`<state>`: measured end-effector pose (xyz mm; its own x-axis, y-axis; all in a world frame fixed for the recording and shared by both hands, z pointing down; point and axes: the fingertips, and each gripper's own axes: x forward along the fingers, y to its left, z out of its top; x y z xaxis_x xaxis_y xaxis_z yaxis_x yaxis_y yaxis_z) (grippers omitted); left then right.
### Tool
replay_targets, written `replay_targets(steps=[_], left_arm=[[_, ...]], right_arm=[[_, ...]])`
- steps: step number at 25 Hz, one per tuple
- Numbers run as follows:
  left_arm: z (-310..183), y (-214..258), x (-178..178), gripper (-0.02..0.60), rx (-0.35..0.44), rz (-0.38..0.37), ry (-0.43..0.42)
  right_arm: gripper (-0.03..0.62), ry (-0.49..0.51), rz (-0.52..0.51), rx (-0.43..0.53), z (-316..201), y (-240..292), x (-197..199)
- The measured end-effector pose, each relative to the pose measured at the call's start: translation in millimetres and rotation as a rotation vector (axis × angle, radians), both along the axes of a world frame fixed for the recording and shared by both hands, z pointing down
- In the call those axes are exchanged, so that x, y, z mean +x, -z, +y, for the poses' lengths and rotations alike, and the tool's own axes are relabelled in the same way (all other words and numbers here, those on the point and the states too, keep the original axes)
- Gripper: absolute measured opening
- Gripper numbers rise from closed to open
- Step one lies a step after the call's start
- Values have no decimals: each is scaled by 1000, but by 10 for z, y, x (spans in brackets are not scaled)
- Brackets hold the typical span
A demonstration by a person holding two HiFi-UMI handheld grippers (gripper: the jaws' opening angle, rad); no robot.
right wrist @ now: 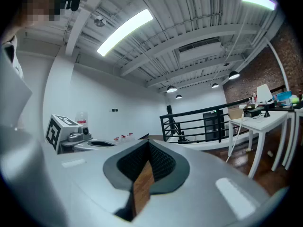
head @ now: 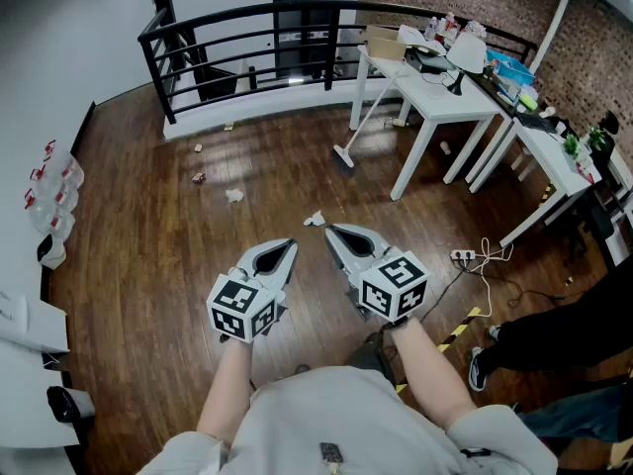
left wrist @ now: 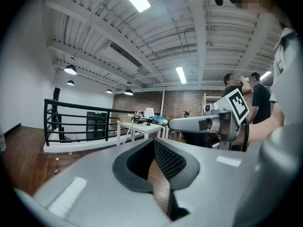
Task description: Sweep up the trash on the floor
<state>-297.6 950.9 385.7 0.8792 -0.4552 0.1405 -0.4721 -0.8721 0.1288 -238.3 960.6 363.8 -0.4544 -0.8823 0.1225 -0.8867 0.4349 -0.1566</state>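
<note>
Both units are the same build: the left gripper (head: 289, 245) and right gripper (head: 332, 231) have smooth pale-grey shells that taper to a beak-like tip. Each carries a white cube (head: 242, 308) with black square markers at the back. The pads (left wrist: 168, 159) inside are black with a fine dimpled texture. The person wears a light grey short-sleeved tee (head: 336, 414).

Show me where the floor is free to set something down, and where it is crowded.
Bare floor lies between the bottles on the left and the paper scraps. Crowded on the right: white tables, a broom leaning against one, a power strip with its cable.
</note>
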Motion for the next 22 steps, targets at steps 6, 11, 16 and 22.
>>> replay_targets(steps=[6,11,16,22], left_arm=[[-198,-4,448,5,5,-4,-23],[-407,-15,1083,5,6,-11,-39],[-702,-45,1760,5,0,-19,-20],[-1046,9,2514,5,-2,-18,3]], right_arm=[[0,-37,0,10,-184,24,518],[0,-58,-2,21,-402,35,1195],[0,-65,-20,24,-674,25,1956],[0,-69,-35,13,-946,29,2831]])
